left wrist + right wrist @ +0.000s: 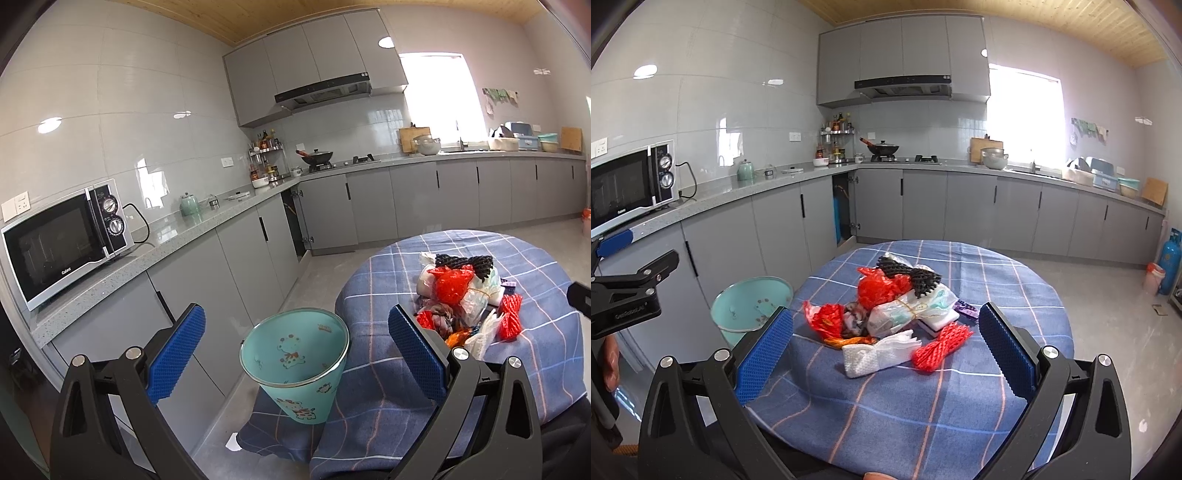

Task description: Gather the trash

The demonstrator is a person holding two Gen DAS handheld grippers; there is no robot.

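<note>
A pile of trash lies on the round table with a blue plaid cloth: red plastic bag, black foam net, white foam net, red foam net, a wrapped bundle. A teal bin with cartoon prints stands on the floor left of the table; it also shows in the right wrist view. My left gripper is open above the bin. My right gripper is open, just short of the pile. The pile also shows in the left wrist view.
Grey kitchen cabinets and counter run along the left and back walls, with a microwave on the left. A cabinet door stands open in the corner. A blue gas cylinder stands at the far right.
</note>
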